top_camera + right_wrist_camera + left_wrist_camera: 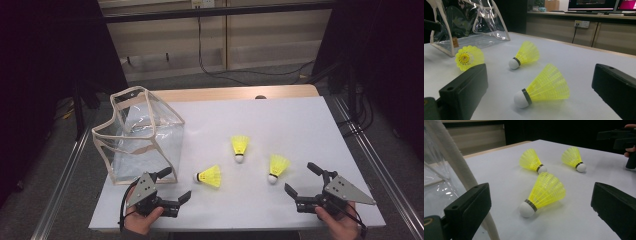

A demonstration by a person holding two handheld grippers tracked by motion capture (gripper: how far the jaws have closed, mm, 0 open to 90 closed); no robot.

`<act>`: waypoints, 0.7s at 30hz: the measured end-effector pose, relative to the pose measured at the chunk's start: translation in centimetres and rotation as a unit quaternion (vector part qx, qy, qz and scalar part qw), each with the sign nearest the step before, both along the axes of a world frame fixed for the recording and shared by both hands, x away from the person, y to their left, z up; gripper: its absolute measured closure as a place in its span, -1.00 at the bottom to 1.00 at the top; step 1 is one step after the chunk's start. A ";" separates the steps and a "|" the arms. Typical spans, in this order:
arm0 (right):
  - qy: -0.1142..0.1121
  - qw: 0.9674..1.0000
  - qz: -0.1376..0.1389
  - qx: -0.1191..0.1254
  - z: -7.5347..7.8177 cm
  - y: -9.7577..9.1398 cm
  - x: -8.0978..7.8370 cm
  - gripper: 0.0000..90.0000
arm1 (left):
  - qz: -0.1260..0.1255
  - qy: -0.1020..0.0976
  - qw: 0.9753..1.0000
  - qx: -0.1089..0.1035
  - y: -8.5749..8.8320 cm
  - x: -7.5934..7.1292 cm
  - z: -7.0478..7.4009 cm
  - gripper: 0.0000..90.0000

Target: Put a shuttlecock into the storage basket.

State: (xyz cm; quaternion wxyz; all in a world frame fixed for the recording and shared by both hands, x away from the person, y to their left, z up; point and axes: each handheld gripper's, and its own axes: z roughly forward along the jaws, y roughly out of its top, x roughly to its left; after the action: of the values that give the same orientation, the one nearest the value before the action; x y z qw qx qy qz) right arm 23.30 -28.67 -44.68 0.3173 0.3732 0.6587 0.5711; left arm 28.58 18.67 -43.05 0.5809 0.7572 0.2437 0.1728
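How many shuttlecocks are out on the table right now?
3. One lies nearest the left gripper, beside the clear bag. One in the middle, farther back. One nearest the right gripper. None seen in the bag.

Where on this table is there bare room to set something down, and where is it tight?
The far right of the white table, beyond the three yellow shuttlecocks, lies bare up to the wooden far edge. The strip between the clear bag and the middle shuttlecock is free but narrower. The near edge is crowded: left gripper, right gripper, both open, flank the shuttlecocks.
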 end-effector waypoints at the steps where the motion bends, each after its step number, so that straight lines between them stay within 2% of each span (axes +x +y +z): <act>1: 0.000 1.000 0.000 0.000 0.0 0.0 0.0 -0.99 | -0.001 0.000 1.000 0.002 -0.1 0.0 0.0 -0.93; 17: -0.001 1.000 -0.001 -0.005 0.0 0.1 0.0 -0.99 | -0.019 0.011 1.000 0.010 -2.0 0.0 -0.1 -0.93; 21: -0.002 1.000 0.000 -0.006 0.0 0.1 0.0 -0.99 | -0.022 0.014 0.999 0.022 -2.4 0.2 -0.2 -0.93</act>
State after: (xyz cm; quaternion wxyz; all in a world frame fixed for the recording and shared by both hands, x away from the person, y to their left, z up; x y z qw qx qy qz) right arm 23.32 -28.60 -44.67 0.3208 0.3700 0.6615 0.5679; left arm 28.73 16.26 -43.29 0.5645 0.7772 0.2310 0.1548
